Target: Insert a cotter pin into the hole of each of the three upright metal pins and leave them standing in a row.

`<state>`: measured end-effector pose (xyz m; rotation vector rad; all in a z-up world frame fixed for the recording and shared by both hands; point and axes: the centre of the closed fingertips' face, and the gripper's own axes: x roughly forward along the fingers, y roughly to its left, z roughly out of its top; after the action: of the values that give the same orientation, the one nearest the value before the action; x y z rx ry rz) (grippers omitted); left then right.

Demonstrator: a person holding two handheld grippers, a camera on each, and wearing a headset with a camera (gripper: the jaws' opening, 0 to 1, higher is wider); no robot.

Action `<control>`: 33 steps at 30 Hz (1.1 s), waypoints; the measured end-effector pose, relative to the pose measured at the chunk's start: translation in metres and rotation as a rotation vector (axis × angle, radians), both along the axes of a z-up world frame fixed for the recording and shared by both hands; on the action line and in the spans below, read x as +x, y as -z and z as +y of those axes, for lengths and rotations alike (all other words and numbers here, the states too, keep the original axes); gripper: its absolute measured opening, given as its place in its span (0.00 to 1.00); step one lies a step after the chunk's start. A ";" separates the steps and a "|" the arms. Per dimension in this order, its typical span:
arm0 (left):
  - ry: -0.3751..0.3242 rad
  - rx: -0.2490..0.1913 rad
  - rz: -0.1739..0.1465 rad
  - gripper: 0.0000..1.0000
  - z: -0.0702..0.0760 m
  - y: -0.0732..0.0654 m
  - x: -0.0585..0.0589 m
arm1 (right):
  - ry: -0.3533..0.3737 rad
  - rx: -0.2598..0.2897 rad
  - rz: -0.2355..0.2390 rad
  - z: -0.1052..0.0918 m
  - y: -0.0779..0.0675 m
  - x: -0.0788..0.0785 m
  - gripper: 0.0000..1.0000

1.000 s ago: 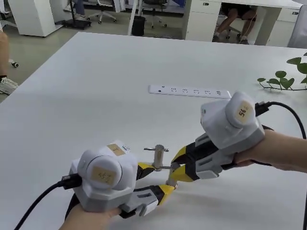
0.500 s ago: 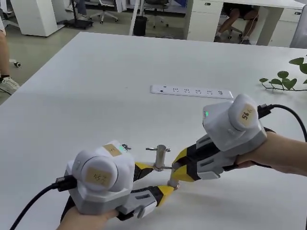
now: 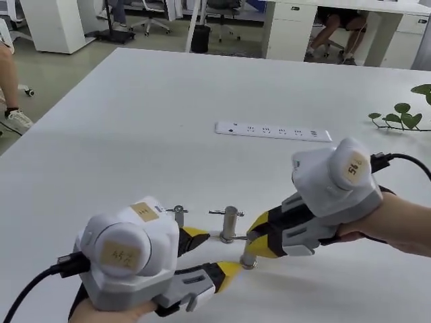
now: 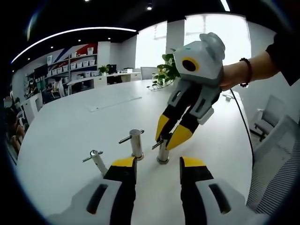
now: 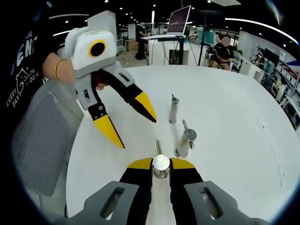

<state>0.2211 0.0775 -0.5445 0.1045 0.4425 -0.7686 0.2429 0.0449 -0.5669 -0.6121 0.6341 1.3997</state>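
Pinches a cotter pin (image 5: 158, 146) in the narrow right gripper (image 3: 250, 243), at the top of the near metal pin (image 4: 162, 154) on the surface (image 3: 168, 134), likely to push it through. Holds the left gripper (image 4: 158, 164) wide open just beside that pin, not touching, maybe to steady it.

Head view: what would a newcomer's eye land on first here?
The right gripper, low in the view, pinching a cotter pin at the nearest pin. Beside it the middle pin and far pin stand already cottered, with the open left gripper hovering close.
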 end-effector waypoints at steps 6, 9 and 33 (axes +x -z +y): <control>-0.037 0.016 -0.014 0.40 0.014 -0.006 -0.001 | 0.014 -0.012 -0.006 -0.006 -0.001 0.006 0.08; -0.053 0.003 -0.012 0.43 0.021 -0.011 -0.001 | 0.024 -0.011 -0.005 -0.009 -0.003 0.010 0.08; -0.130 0.010 -0.046 0.65 0.059 -0.024 0.002 | 0.058 -0.059 -0.018 -0.027 -0.003 0.034 0.08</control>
<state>0.2229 0.1368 -0.5207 0.1015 0.4050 -0.6348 0.2773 0.0178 -0.5644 -0.6475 0.6753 1.3234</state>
